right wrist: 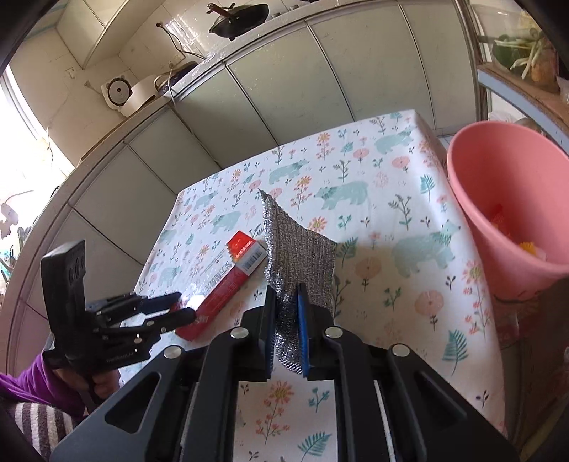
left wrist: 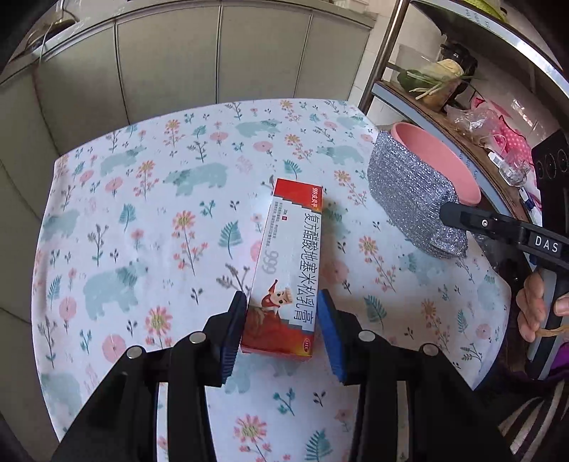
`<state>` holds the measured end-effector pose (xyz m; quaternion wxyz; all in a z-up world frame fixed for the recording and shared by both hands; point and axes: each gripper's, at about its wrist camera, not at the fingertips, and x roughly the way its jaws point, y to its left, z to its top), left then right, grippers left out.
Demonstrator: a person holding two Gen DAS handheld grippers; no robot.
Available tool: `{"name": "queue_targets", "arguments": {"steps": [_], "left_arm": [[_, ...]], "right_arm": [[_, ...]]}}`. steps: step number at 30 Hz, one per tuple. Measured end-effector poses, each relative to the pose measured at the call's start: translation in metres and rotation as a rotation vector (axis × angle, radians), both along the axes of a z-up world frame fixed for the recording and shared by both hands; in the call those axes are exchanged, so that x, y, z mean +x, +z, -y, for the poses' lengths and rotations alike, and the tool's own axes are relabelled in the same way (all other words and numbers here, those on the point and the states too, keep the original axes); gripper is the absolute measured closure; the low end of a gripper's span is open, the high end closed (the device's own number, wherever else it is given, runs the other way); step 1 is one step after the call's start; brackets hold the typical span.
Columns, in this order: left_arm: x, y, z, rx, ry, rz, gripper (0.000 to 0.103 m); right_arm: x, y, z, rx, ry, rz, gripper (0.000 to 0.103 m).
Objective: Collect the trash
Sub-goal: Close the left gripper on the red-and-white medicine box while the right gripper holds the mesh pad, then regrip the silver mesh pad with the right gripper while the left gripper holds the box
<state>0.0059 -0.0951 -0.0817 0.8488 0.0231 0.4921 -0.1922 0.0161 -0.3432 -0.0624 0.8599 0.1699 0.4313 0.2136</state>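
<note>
A red and white ointment box (left wrist: 290, 263) lies on the floral tablecloth (left wrist: 149, 220). My left gripper (left wrist: 282, 307) straddles the box's near end; its blue pads sit against both sides, and the box still rests on the cloth. My right gripper (right wrist: 286, 295) is shut on a silver glittery scouring cloth (right wrist: 300, 248) and holds it above the table. In the left wrist view that cloth (left wrist: 409, 192) hangs in front of the pink bin (left wrist: 437, 160). The pink bin (right wrist: 498, 199) stands at the table's right edge with some trash inside.
Grey-green cabinets (left wrist: 213, 60) run behind the table. A metal shelf rack (left wrist: 444, 92) with vegetables and plastic bags stands at the right. A rice cooker (right wrist: 121, 92) and a wok (right wrist: 238, 17) sit on the counter.
</note>
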Motion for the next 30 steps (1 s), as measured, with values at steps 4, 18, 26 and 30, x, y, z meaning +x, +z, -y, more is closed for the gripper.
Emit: {"name": "queue_targets", "arguments": {"steps": [4,18,26,30], "left_arm": [[-0.010,-0.004,0.005,0.022,-0.003,-0.047,0.058],[0.003,-0.003,0.032,0.122,-0.024,-0.045,0.055],[0.003,-0.004,0.039,0.120,-0.001,-0.040,0.055],[0.002,-0.006,0.040,0.117,0.003,-0.043,0.055]], "right_arm": [[-0.010,-0.004,0.001,0.000,0.014,-0.015,0.092],[-0.027,-0.012,0.015,0.007,0.004,-0.032,0.092],[-0.032,-0.010,0.017,-0.002,0.004,-0.029,0.092],[-0.033,-0.010,0.017,-0.004,0.002,-0.030,0.092]]}}
